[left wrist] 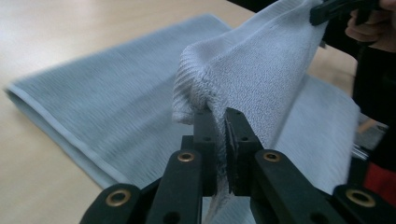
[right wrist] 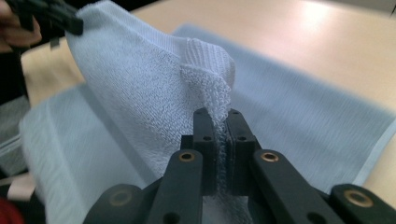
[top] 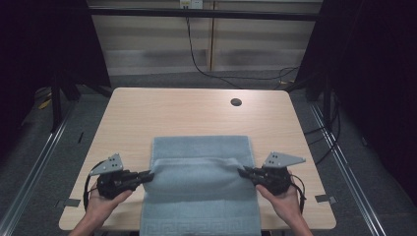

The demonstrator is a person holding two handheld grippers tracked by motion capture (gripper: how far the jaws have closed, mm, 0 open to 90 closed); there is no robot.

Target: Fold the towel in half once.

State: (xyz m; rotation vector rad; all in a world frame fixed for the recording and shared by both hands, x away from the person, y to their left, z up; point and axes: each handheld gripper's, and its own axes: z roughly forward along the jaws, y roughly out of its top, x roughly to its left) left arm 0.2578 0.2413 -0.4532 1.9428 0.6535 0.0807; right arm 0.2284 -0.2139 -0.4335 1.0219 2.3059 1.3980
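High view: grey towel (top: 201, 189) lies on the table (top: 147, 113), near end hanging over the front edge. A raised ridge runs across its middle, held up at both side edges. Left gripper (top: 147, 176) pinches the left edge, right gripper (top: 243, 172) the right edge; both sit low over the table, roughly level with each other. Looks like a fold in hand: a mid-fold lifted and being carried.

Left gripper view: jaws nearly together, clamped on a bunched bit of towel (left wrist: 252, 70) edge, cloth squeezed between the pads. Towel rises tent-like toward the right gripper (left wrist: 327, 11) at top right. The rest lies flat on the table (left wrist: 70, 37) behind.

Right gripper view: same story, jaws closed tight on the towel (right wrist: 154, 93) hem, fabric crumpled just above the tips. Left gripper (right wrist: 56, 18) grips the far corner at top left.

Next move, as I judge it: keep both grips firm, move the two hands together and level so the ridge stays straight, lay it down onto the flat part with edges lined up, then let go. Uneven pull would skew the fold.
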